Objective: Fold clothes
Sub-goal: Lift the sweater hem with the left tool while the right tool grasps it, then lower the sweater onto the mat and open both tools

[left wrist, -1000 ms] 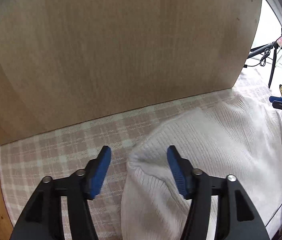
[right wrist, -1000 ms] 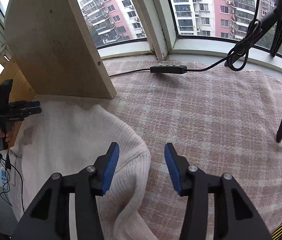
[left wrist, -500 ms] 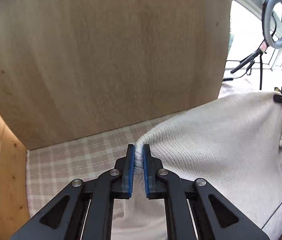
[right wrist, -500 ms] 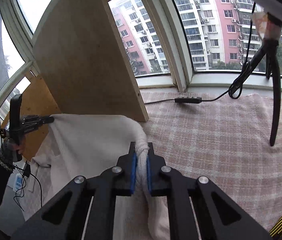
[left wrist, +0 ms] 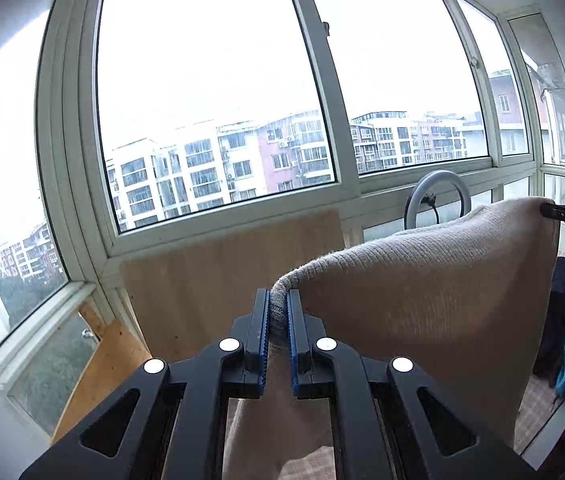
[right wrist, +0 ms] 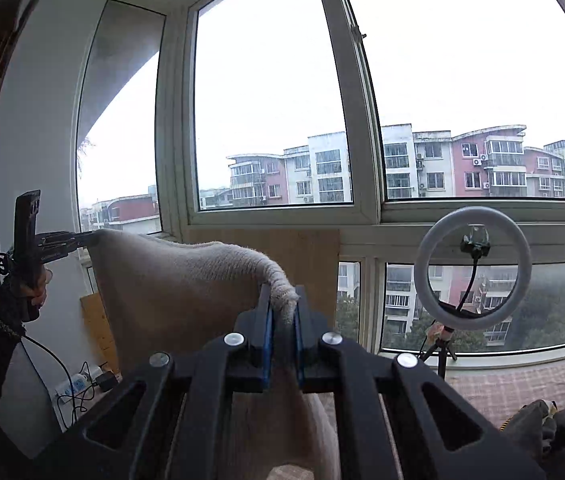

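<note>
We see the left tool [left wrist: 278, 312] and the right tool [right wrist: 282, 312] each clamped on an upper corner of the cream sweater [left wrist: 422, 292], which hangs stretched between them in the air, before a wooden board [left wrist: 222, 272], ring light [right wrist: 474, 268] and windows [left wrist: 210, 92].

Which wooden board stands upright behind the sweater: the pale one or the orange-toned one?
The pale board stands upright under the window, directly behind the sweater. The orange-toned board sits lower, to its left, and slants.
</note>
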`<state>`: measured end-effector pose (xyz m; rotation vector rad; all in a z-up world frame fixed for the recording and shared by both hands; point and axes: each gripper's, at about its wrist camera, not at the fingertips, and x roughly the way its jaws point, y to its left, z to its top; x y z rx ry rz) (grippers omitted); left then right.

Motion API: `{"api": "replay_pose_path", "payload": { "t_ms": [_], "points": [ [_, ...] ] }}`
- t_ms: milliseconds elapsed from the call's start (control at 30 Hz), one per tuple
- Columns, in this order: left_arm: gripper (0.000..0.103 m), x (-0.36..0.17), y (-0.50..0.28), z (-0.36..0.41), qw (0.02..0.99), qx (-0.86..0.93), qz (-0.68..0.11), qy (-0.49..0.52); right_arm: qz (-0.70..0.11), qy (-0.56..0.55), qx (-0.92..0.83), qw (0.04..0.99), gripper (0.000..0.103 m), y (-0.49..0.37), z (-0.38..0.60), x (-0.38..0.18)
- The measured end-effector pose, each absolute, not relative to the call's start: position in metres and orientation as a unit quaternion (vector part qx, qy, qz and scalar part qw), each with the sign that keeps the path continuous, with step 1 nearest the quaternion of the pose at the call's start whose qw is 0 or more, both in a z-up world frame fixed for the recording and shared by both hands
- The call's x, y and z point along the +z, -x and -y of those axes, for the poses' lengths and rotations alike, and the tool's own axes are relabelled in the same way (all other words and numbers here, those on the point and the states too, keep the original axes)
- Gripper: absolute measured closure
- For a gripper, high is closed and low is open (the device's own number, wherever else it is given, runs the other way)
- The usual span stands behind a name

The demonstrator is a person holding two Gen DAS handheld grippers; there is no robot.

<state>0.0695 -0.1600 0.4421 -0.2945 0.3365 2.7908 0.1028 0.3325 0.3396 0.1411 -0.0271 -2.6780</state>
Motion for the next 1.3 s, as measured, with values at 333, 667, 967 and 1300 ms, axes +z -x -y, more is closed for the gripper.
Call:
{"api": "replay_pose_path", "payload": {
  "t_ms": [333, 667, 967, 1300],
  "points": [
    [0.095, 0.489, -0.101, 0.121, 0.183, 0.966, -0.173, 0.064, -0.028, -0.012, -0.987, 0.157, 0.095, -0.143, -0.361, 0.383],
    [0.089, 0.349, 0.169, 0.069, 0.156, 0.931, -0.187, 0.273, -0.030, -0.261, -0.962, 0.079, 0.093, 0.121, -0.367, 0.235],
    [0.092, 0.186, 0.218, 0.101, 0.133, 0.874, -0.145, 0.444, 0.065, -0.385, -0.913, 0.118, 0.087, 0.162, -0.408, 0.126],
    [0.054, 0.137, 0.042, 0.164, 0.163, 0.829, -0.058, 0.532, 0.175, -0.374, -0.886, 0.211, 0.036, -0.029, -0.430, 0.158]
  ]
}}
